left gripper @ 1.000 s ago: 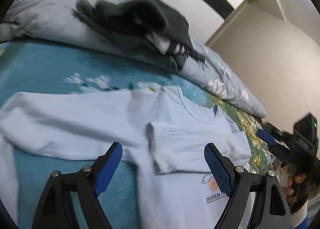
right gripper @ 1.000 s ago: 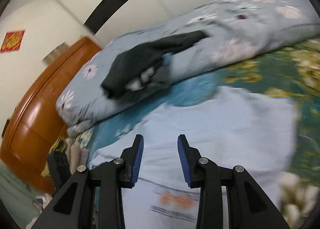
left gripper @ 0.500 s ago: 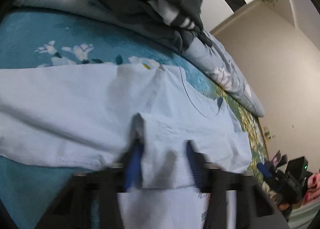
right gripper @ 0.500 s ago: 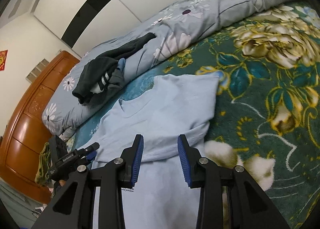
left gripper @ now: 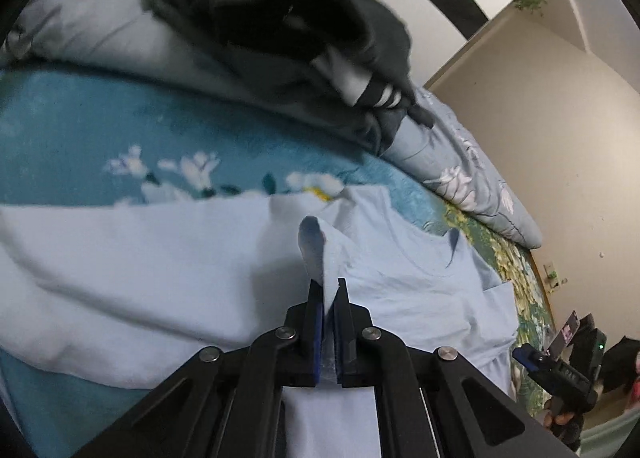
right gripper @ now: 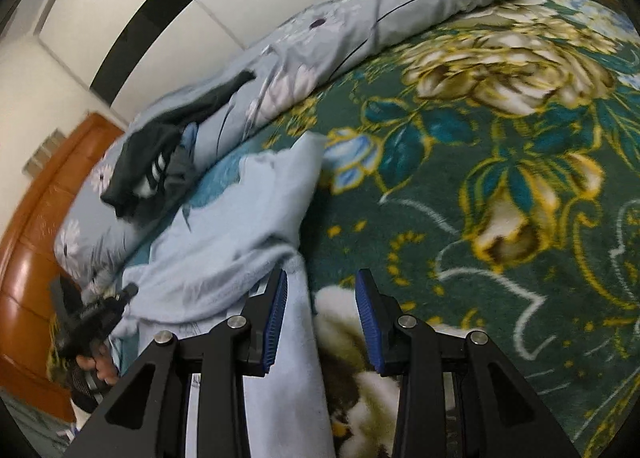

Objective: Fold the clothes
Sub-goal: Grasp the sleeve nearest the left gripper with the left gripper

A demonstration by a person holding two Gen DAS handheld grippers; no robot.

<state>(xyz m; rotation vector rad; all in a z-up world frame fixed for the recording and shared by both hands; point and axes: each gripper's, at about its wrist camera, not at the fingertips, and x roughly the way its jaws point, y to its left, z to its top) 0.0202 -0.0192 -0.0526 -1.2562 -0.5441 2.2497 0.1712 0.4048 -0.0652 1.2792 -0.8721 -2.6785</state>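
Now, on my left wrist view, the left gripper [left gripper: 329, 300] is pinched shut on a raised fold of the pale blue T-shirt [left gripper: 140, 270], which lies spread on the blanket [left gripper: 72, 137]. It's light and limp, so I'd grip at hems and corners.

On my right wrist view, the right gripper [right gripper: 321, 300] stands part open, empty, at the shirt's side edge.

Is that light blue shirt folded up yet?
Not yet: the light blue shirt lies mostly spread on the bed, one fold pinched in the shut left gripper.
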